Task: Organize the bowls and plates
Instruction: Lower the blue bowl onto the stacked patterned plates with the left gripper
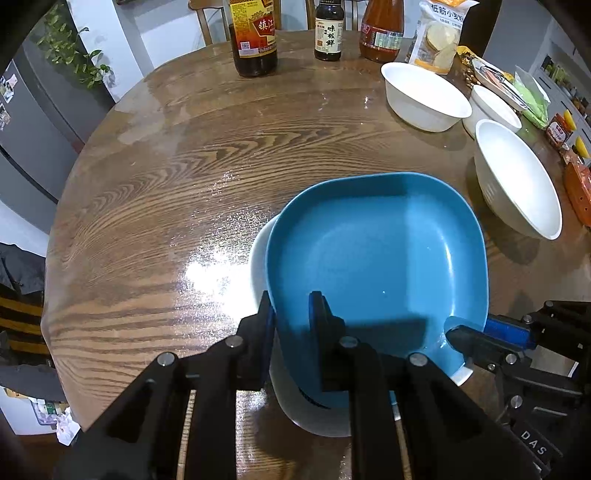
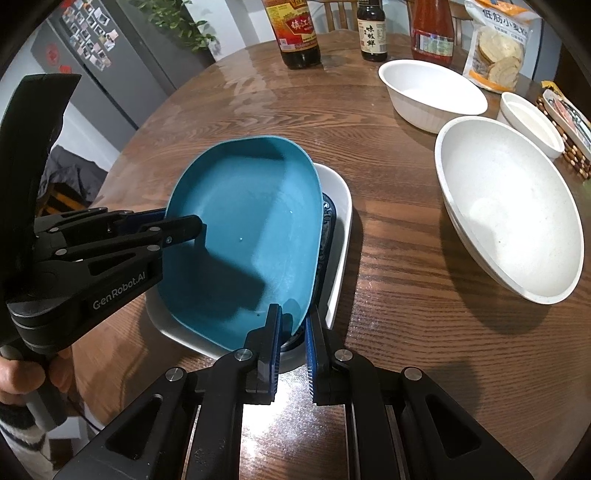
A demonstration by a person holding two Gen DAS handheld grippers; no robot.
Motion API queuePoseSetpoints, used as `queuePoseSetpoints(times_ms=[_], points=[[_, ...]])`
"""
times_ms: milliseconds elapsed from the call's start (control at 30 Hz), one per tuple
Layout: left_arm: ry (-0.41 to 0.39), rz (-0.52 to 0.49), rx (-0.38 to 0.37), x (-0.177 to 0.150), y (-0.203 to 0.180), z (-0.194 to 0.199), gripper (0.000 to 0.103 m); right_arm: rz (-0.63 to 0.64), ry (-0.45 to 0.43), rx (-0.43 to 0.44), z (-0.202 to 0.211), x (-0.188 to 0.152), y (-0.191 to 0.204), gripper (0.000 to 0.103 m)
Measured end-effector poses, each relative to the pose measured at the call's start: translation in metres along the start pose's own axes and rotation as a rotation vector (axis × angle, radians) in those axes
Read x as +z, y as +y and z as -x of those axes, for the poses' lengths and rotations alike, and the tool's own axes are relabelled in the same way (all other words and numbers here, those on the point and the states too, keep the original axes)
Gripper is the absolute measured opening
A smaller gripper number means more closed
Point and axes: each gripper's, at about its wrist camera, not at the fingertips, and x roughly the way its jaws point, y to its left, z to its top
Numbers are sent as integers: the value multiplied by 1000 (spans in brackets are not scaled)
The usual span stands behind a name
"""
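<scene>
Black fingers of the left gripper (image 1: 291, 317) fill the near edge of the left wrist view, closed to a narrow gap on the near-left rim of the blue plate (image 1: 373, 258), 1 finger outside, 1 inside. Plate sits tilted on a white dish (image 1: 258, 258) at centre of the wooden table (image 1: 147, 184). Right gripper (image 1: 458, 338) comes in from the near right, pinching the plate's right rim. Far side: 3 bottles, e.g. dark bottle (image 1: 255, 37), plus a flour bag (image 1: 439, 33). Far right: 3 white bowls, nearest is the big bowl (image 1: 517, 177), well apart from the plate.

Right wrist view: right gripper (image 2: 293, 332) fingers near-centre, clamped narrowly on the blue plate (image 2: 243, 236) near rim. Under it a patterned plate edge (image 2: 327, 221) shows, inside the white dish (image 2: 341, 221). Left gripper (image 2: 192, 225) at left grips the plate's left rim, blocking part of it. Big bowl (image 2: 509, 221) right, 2 smaller bowls beyond, e.g. oval bowl (image 2: 432, 92); bottles at the far edge.
</scene>
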Motion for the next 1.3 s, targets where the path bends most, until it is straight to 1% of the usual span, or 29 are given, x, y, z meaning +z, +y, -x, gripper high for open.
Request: queuePoseSetpoints(times_ms=[533,1200,1300], points=[[8,-2,-14,0,0,-4,19,-6,-8,-13,5,2,-4,12],[7,-9,-6,0,0,-5,20,-11,-32,-22,10,1,-2,11],[6,-14,-7,-2,0,-3,23,-15,-33,-21,11,1,-1,12]])
